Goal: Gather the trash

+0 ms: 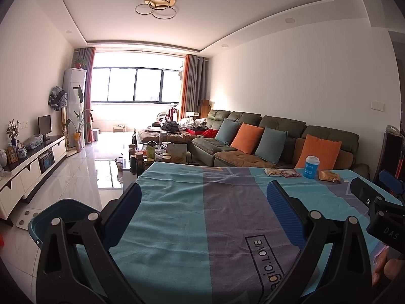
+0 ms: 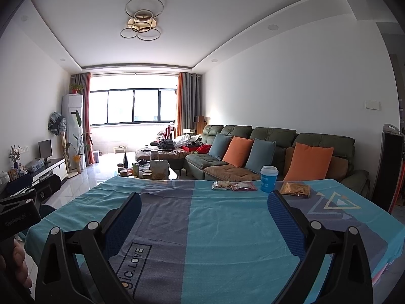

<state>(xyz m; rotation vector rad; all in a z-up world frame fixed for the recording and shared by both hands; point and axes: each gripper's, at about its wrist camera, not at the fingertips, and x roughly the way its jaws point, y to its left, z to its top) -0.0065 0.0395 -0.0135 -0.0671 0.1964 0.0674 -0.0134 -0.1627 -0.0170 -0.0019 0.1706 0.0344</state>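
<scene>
At the far edge of the table, on a blue and grey cloth [image 2: 202, 217], lie three snack wrappers: a pale one [image 2: 221, 185], a red one [image 2: 244, 186] and an orange one [image 2: 295, 189]. A blue paper cup with a white lid [image 2: 268, 178] stands between the red and orange wrappers. The same cup [image 1: 311, 166] and wrappers [image 1: 282, 172] show at the far right in the left wrist view. My left gripper [image 1: 205, 192] is open over the near part of the cloth, with nothing in it. My right gripper [image 2: 205, 202] is open too, well short of the trash.
A blue plastic bin [image 1: 58, 210] sits on the floor at the table's left edge. Beyond the table are a green sofa [image 2: 278, 152] with cushions, a cluttered coffee table [image 2: 146, 169] and a white TV cabinet [image 1: 27, 167]. A black stand [image 2: 388, 167] rises at the right.
</scene>
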